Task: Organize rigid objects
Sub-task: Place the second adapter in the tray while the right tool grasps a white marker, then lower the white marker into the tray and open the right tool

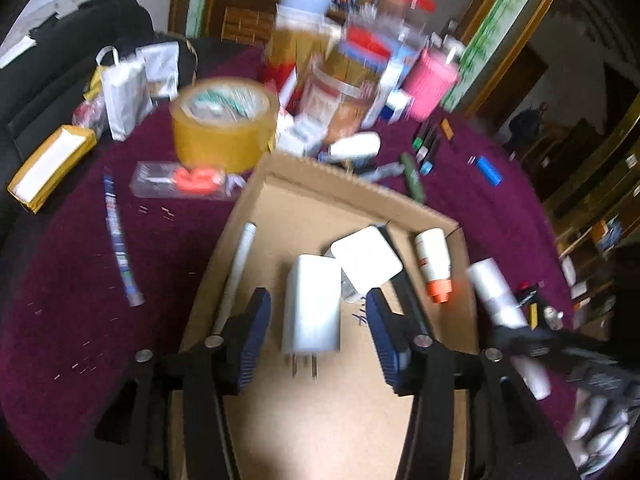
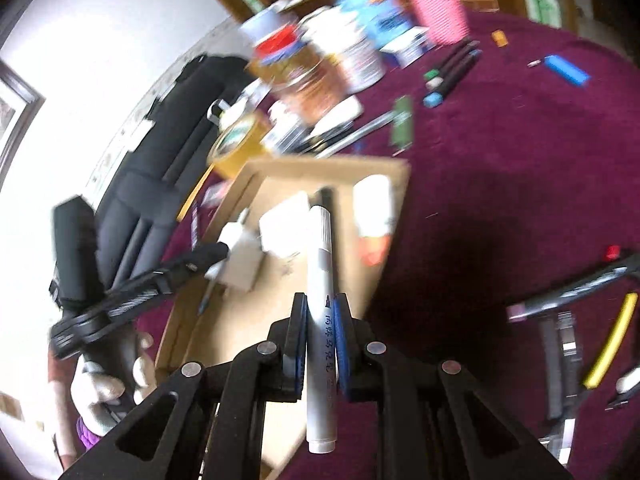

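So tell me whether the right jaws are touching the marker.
Touching. The right wrist view shows the right gripper shut on the grey marker, both pads pressed against its barrel with no gap either side.

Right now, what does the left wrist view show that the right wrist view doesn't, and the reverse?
Only the left wrist view: the left claw open over the white charger, plus a clear scissors pack and a yellow padded envelope.
Only the right wrist view: the right claw shut on a white marker, and yellow-handled pliers.
Both: the cardboard box, tape roll, pink cup, blue lighter.
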`<move>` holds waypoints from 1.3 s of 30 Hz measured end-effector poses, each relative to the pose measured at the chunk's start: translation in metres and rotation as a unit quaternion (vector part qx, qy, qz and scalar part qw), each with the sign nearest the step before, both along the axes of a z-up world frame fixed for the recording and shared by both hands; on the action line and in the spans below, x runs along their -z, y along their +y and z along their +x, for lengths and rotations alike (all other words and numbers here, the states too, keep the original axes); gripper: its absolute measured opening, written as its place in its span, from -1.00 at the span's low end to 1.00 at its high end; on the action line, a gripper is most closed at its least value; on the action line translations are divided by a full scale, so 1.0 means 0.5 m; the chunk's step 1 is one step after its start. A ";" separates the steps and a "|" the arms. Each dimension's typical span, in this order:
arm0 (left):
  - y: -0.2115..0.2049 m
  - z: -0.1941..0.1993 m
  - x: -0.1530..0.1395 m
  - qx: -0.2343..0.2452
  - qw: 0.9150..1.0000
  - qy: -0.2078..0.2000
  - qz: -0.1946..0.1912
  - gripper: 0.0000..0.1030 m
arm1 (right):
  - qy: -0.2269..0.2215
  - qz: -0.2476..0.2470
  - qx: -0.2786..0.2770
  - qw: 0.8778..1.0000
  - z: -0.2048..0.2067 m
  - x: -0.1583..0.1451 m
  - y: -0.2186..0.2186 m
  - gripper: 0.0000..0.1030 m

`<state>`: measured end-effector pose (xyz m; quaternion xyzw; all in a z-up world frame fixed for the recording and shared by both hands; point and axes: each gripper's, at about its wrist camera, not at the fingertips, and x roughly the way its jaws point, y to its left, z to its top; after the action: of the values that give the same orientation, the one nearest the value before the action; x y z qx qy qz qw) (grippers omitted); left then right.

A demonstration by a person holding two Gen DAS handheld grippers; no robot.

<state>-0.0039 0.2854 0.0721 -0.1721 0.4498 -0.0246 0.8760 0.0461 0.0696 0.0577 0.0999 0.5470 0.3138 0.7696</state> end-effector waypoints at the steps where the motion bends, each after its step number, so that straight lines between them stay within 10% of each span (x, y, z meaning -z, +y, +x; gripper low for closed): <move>1: 0.008 -0.026 -0.017 -0.005 1.000 -0.019 -0.007 0.07 | 0.008 -0.003 -0.009 1.000 -0.003 0.009 0.024 -0.73; 10: 0.082 -0.192 -0.052 -0.023 0.994 -0.090 -0.051 0.19 | 0.046 -0.084 0.013 0.995 0.022 0.081 0.134 -0.73; 26: 0.135 -0.284 -0.009 -0.047 0.993 -0.093 -0.058 0.24 | 0.060 -0.057 0.021 0.996 0.052 0.104 0.218 -0.69; 30: 0.131 -0.293 -0.009 -0.051 0.993 -0.092 -0.055 0.36 | 0.019 -0.046 0.025 0.998 0.022 0.070 0.189 -0.19; 35: 0.116 -0.306 -0.008 -0.045 0.994 -0.088 -0.055 0.37 | -0.079 -0.062 0.040 0.994 -0.029 -0.012 0.110 -0.12; 39: 0.081 -0.314 -0.019 -0.034 0.994 -0.094 -0.039 0.37 | -0.224 -0.101 0.102 0.964 -0.100 -0.108 -0.008 0.01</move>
<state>-0.1610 0.3261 0.0815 -0.2183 0.3579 -0.0281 0.9074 -0.0042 0.0654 0.1116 0.0043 0.3764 0.1912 0.9065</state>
